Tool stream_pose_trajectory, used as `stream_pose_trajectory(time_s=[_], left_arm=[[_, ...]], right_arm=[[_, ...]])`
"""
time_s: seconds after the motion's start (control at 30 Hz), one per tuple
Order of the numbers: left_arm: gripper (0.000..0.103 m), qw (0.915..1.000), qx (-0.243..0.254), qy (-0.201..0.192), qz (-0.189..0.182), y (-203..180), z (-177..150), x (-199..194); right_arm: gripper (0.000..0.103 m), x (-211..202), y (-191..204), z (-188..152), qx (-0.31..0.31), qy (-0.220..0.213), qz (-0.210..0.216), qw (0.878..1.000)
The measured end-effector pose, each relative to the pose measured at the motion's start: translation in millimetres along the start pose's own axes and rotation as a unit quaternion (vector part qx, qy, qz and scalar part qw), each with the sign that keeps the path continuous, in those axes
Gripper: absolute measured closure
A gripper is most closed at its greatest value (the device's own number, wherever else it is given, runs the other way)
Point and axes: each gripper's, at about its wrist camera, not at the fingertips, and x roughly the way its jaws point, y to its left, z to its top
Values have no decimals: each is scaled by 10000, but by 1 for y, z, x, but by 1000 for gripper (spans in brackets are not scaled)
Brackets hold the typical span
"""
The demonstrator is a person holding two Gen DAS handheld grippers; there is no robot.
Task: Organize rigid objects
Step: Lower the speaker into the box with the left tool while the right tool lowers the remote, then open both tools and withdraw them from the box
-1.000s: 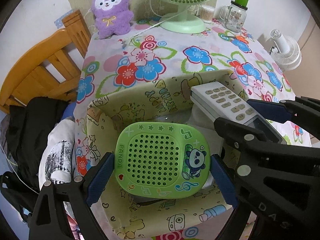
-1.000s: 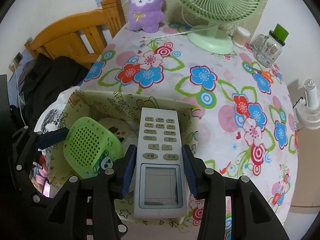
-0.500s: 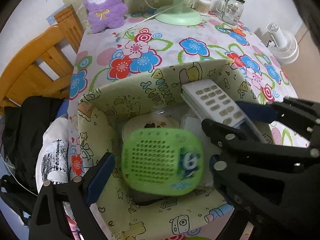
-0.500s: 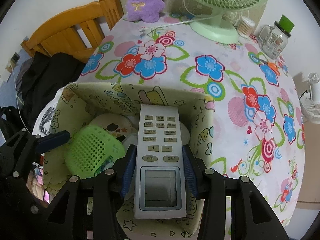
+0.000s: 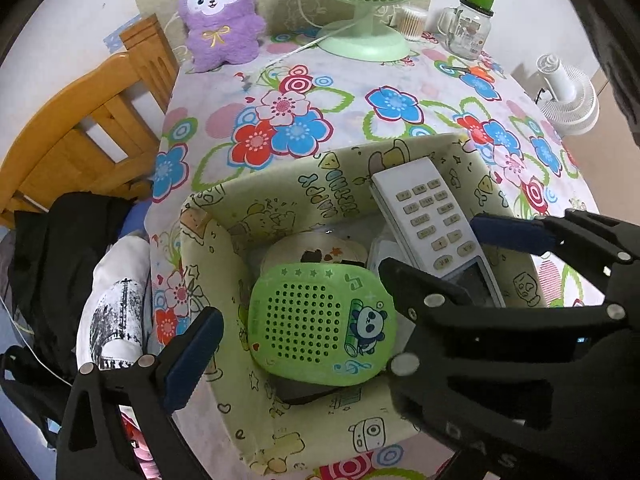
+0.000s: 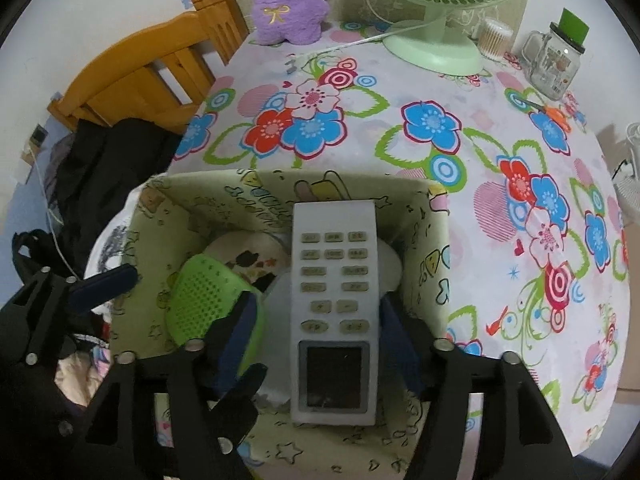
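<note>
1. Both rigid items lay inside the pale-yellow cartoon-printed fabric storage box (image 5: 208,240) at the near edge of the table (image 5: 400,64) with the flowered cloth. The placing step looked all but done.
2. The left gripper (image 5: 296,344) had its fingers spread wide and opening, astride the green rounded panda speaker (image 5: 320,320), pads clear of it.
3. The right gripper (image 6: 316,320) was opening too. Its blue pads stood just off the sides of the white rectangular remote control (image 6: 334,300), which rested on its own.
4. The remote's long axis ran from the box's near edge toward its far wall, keypad end pointing away and dark screen nearest the camera, face up. It leaned on items beneath.
5. The speaker lay grille-up, tilted, left of the remote.
6. Judging by the bare cloth, only withdrawing the hands remained.
</note>
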Motion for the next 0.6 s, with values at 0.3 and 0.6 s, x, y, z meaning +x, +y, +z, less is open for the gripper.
stream_pose_trajectory(time_s=[0.3, 0.6], left_arm=[[1, 9999, -105, -82, -91, 2, -6, -10], [1, 9998, -137, -130, -115, -1, -7, -20]], right_arm=[[29, -26, -16, -11, 281, -191, 142, 9993], [29, -52, -30, -24, 387, -415, -146, 9983]])
